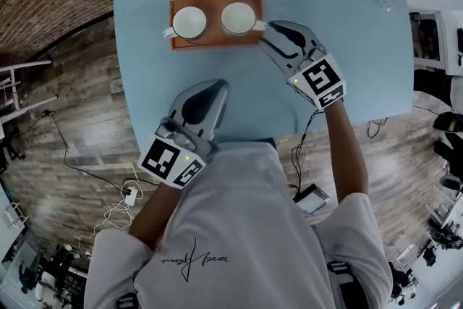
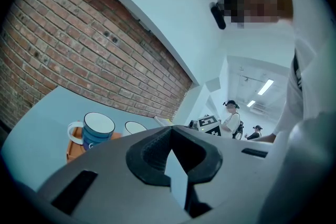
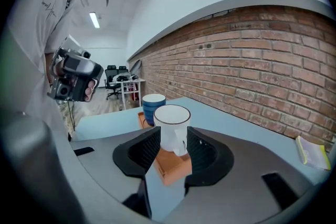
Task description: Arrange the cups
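Cups: blue ceramic mug point(image 1: 189, 22) at 9 o'clock and white ceramic mug point(image 1: 238, 17) at 3 o'clock, both upright on the orange-brown rectangular tray point(image 1: 217, 42)
Right gripper point(image 1: 265, 35): jaws spread either side of the white mug's handle, not pinching it
Left gripper point(image 1: 217, 87): jaws pressed together, empty, at the tray's 6 o'clock
Progress: both cups look placed, likely near done

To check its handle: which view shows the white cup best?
Right gripper view: the white cup stands close, handle facing the camera. Head view shows it from above; left gripper view, only its rim.
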Demonstrator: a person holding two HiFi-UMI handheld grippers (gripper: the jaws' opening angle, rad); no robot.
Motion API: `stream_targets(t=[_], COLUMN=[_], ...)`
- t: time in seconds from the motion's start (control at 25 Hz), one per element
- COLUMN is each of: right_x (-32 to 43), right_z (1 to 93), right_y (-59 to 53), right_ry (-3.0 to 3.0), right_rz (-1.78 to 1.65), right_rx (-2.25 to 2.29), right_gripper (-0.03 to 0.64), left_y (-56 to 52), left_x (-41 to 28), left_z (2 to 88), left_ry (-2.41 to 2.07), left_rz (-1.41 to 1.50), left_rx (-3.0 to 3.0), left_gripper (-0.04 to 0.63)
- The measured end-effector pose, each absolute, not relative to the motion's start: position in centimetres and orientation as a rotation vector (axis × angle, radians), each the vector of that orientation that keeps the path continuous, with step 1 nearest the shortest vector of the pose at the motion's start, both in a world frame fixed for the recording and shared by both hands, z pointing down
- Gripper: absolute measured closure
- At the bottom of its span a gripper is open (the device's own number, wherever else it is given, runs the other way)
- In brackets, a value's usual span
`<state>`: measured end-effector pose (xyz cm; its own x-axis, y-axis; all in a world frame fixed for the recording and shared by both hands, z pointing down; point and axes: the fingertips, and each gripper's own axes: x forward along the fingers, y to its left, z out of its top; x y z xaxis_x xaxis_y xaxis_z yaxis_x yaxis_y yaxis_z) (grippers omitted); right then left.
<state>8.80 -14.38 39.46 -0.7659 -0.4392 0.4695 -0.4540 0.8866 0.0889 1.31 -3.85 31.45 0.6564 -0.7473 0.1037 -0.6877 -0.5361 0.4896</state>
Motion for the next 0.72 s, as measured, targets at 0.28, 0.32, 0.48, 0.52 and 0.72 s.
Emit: stream_targets(t=[0.28,0.32,0.48,0.52,0.72], right_x=[8.7,8.6,8.5,8.6,8.1], right_z=[41.0,41.1,41.6,41.8,42.2], right_y=[-15.3,-15.2,-15.4,-15.5,-15.6], right_ry=[-2.57,-2.57,-2.567,-2.562,-2.57], right_rz=[0.078,0.082,0.081,0.082,0.079], right_rx=[0.625,0.612,0.573,0.562,0.508], right_gripper=[0.485,0.485,0.485,0.485,0.485], left_y=[-4.4,-4.4,-4.5,-4.6,-4.8], left_x=[1.4,1.5,1.9,2.0,2.4], left_z=[32.2,32.3,32.7,32.9,33.4], left_ry=[-1.131,-1.131,-1.139,-1.141,-1.132], left_rz=[-0.131,-0.128,-0.105,-0.097,-0.087], left_rx=[2.36,2.356,2.359,2.362,2.342], left_gripper=[0.586,0.586,0.586,0.586,0.586])
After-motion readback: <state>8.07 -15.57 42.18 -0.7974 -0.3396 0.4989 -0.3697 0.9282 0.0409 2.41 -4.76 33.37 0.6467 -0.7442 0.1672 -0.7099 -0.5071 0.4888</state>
